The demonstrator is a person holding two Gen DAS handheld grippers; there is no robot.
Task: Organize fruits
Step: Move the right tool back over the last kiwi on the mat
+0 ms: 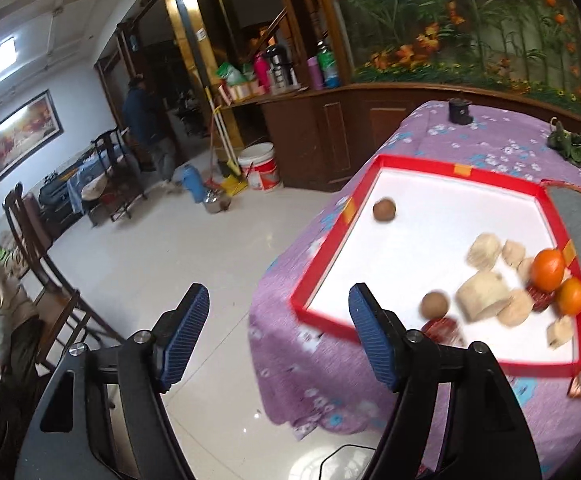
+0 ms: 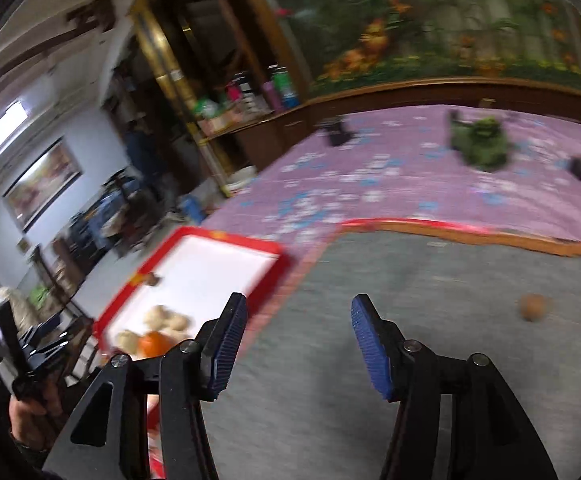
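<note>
Right claw (image 2: 298,344), jaws wide and empty, over the grey mat (image 2: 410,320), with a loose brown fruit (image 2: 533,307) at two o'clock, nearer this hand than the empty, wide left claw (image 1: 278,336) beside the red tray (image 1: 418,162) of fruits

Fruit count, as you see it over the red tray (image 1: 332,264).

You have two oranges (image 1: 547,270) at the tray's four o'clock, two brown round fruits (image 1: 384,209) in the tray, and one more (image 2: 533,307) at three o'clock on the grey mat (image 2: 430,300); the pale pieces (image 1: 484,295) blur together uncounted.
</note>
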